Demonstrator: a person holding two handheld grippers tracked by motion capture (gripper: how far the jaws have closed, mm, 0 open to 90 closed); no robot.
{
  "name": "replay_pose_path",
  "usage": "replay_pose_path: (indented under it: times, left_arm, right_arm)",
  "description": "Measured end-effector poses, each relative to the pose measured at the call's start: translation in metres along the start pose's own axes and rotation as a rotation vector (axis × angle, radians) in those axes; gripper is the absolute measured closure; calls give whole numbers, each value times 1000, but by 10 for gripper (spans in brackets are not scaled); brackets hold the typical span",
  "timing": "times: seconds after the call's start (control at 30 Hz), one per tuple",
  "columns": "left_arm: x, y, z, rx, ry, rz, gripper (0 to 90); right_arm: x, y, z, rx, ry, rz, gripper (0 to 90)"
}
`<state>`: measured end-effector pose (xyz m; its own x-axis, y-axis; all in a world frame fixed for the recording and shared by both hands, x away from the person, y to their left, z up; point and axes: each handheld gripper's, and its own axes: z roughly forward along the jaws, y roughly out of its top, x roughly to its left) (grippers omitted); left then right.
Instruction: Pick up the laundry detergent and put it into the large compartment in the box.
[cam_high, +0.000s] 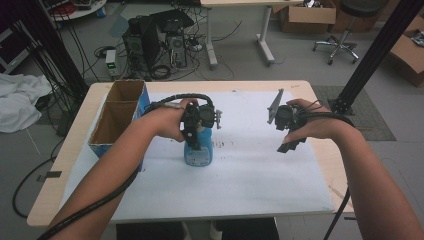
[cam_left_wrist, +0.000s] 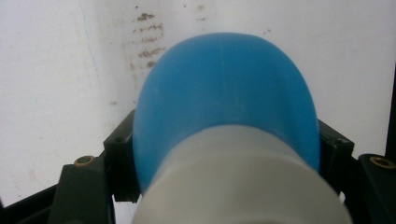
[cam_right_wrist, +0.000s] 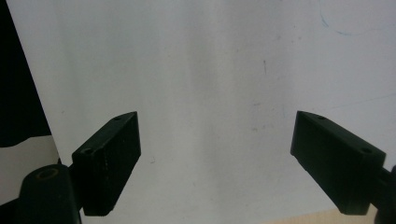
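Note:
A blue bottle (cam_high: 198, 153) with a pale neck stands upright on the white sheet (cam_high: 250, 170) left of the table's middle. My left gripper (cam_high: 194, 136) comes down over it from above. In the left gripper view the bottle's blue body (cam_left_wrist: 224, 84) bulges between the two black jaws, which press against its sides just below the pale neck. My right gripper (cam_high: 291, 144) hovers over the sheet to the right, well apart from the bottle. Its jaws stand wide open in the right gripper view (cam_right_wrist: 217, 140), with nothing but white sheet between them.
An open cardboard box (cam_high: 120, 110) with two compartments stands at the table's left back corner, close to my left forearm. A black frame post (cam_high: 372, 55) rises off the table's right back corner. Computer towers and cables sit on the floor behind the table.

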<state>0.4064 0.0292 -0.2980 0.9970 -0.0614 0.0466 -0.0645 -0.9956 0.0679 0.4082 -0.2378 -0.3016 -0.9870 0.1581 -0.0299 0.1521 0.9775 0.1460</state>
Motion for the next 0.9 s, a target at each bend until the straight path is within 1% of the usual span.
replay_pose_path:
  times: [0.1,0.17,0.33,0.53,0.6,0.63,0.7,0.83,0.9]
  left_arm:
    - [0,0,0,5,0,0,322]
    - [0,-1,0,5,-6,-1,350]
    - [1,-2,0,-2,0,-6,375]
    - [1,1,0,17,-9,-12,386]
    - [1,1,0,19,-9,-27,393]
    - [1,1,0,27,-11,-48,393]
    - [1,2,0,36,-11,-76,394]
    - [2,2,0,40,-16,-108,396]
    - [1,2,-1,42,-12,-116,397]
  right_arm:
    - [0,0,0,-4,2,3,162]
    - [0,0,1,2,3,3,162]
    - [-1,1,1,1,2,2,162]
    - [-1,4,3,6,3,-2,162]
    - [-1,4,3,3,4,0,162]
    - [-1,4,3,3,4,0,162]
    - [-1,4,3,4,4,-1,161]
    - [1,4,3,6,3,0,161]
    - [1,4,3,6,3,-3,162]
